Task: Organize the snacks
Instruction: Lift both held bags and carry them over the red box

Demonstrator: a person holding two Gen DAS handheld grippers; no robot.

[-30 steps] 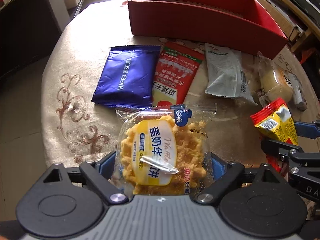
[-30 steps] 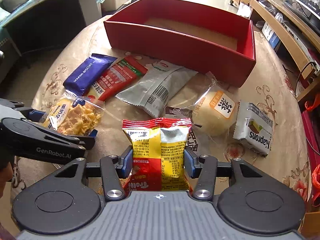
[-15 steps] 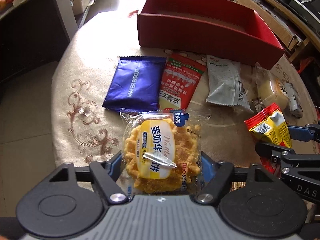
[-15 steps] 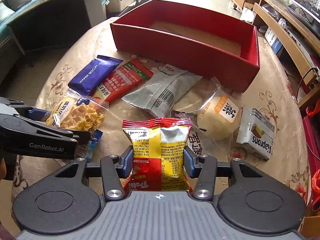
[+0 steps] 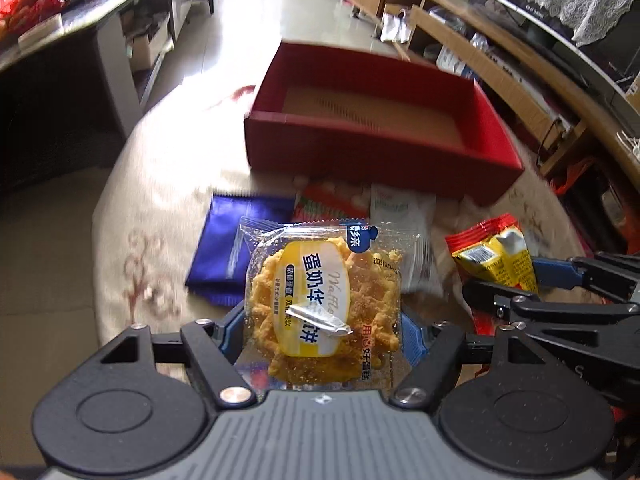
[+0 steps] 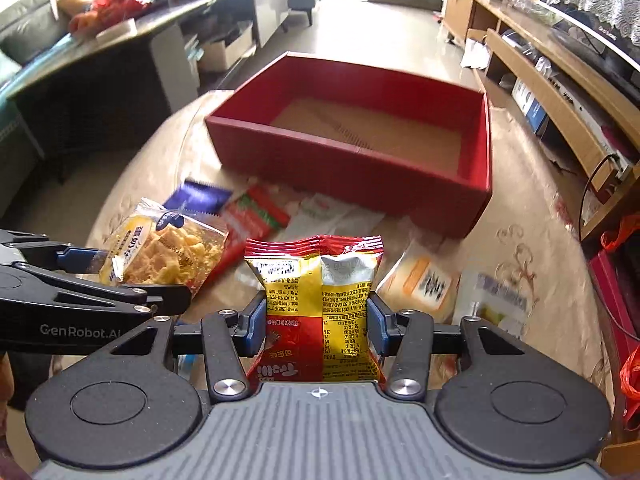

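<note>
My left gripper (image 5: 322,330) is shut on a clear packet with a yellow waffle (image 5: 320,300) and holds it above the table; the packet also shows at the left of the right wrist view (image 6: 164,250). My right gripper (image 6: 318,320) is shut on a red and yellow snack bag (image 6: 316,304), also lifted; the bag shows at the right of the left wrist view (image 5: 496,256). An open red box (image 6: 352,168) with a bare cardboard floor stands ahead of both, and it shows in the left wrist view too (image 5: 372,148).
On the round patterned table lie a blue wafer packet (image 5: 232,248), a red packet (image 6: 256,216), a white-grey packet (image 5: 404,216), a round bun in clear wrap (image 6: 420,284) and a small white pack (image 6: 492,300). Wooden shelving (image 6: 560,92) runs along the right.
Both grippers have risen and tilted up with their packets, so the red box now shows from above with its floor in view. The snacks on the table have not moved.
</note>
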